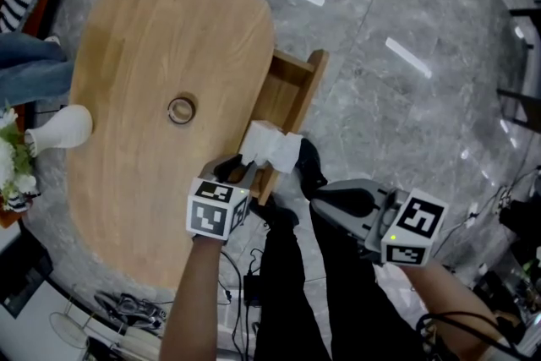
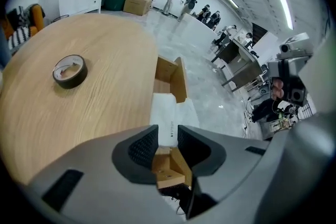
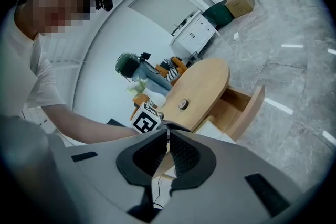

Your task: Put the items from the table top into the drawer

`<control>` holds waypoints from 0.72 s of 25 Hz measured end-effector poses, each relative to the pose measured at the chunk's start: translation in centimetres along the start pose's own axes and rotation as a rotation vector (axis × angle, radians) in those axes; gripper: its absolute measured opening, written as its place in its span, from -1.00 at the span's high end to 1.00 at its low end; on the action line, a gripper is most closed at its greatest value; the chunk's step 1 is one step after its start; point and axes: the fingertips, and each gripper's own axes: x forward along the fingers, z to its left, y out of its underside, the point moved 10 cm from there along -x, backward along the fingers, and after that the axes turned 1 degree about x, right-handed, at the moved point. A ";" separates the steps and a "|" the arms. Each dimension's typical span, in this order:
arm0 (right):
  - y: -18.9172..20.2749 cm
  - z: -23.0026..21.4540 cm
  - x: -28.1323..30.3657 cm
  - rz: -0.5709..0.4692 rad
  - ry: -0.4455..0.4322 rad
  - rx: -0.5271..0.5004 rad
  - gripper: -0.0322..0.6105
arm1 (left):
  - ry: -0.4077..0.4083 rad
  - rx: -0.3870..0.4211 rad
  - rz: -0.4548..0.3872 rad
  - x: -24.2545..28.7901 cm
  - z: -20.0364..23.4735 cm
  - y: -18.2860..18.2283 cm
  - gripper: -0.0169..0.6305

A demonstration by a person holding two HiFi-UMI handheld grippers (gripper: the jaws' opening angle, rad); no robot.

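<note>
A white soft pack [image 1: 272,148] lies over the near end of the open wooden drawer [image 1: 297,73] at the table's right side. My left gripper [image 1: 239,172] is right at the pack's near edge, pointing steeply down. In the left gripper view the jaws [image 2: 168,136] stand apart, and the pack [image 2: 169,113] shows in the gap between the pads without being pressed. A roll of tape [image 1: 181,110] lies flat in the middle of the oval wooden table [image 1: 127,207]. My right gripper [image 1: 328,200] hangs off the table to the right, shut on nothing.
A white vase [image 1: 64,128] with flowers stands at the table's left edge. Someone in jeans sits at the far left. The holder's black-trousered legs [image 1: 292,283] and some cables [image 1: 131,310] are below the table's near edge. Grey marble floor surrounds the table.
</note>
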 end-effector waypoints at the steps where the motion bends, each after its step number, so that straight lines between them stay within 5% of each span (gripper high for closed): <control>1: 0.0 0.0 0.1 0.001 0.001 -0.002 0.77 | 0.001 -0.004 -0.007 -0.2 0.0 0.1 0.57; 10: -0.5 0.9 1.3 0.023 0.001 -0.027 0.77 | 0.018 -0.104 -0.106 -2.4 -0.3 1.3 0.57; 18: -0.9 1.3 2.1 0.031 0.041 -0.048 0.77 | 0.026 -0.269 -0.284 -5.9 -0.3 1.7 0.89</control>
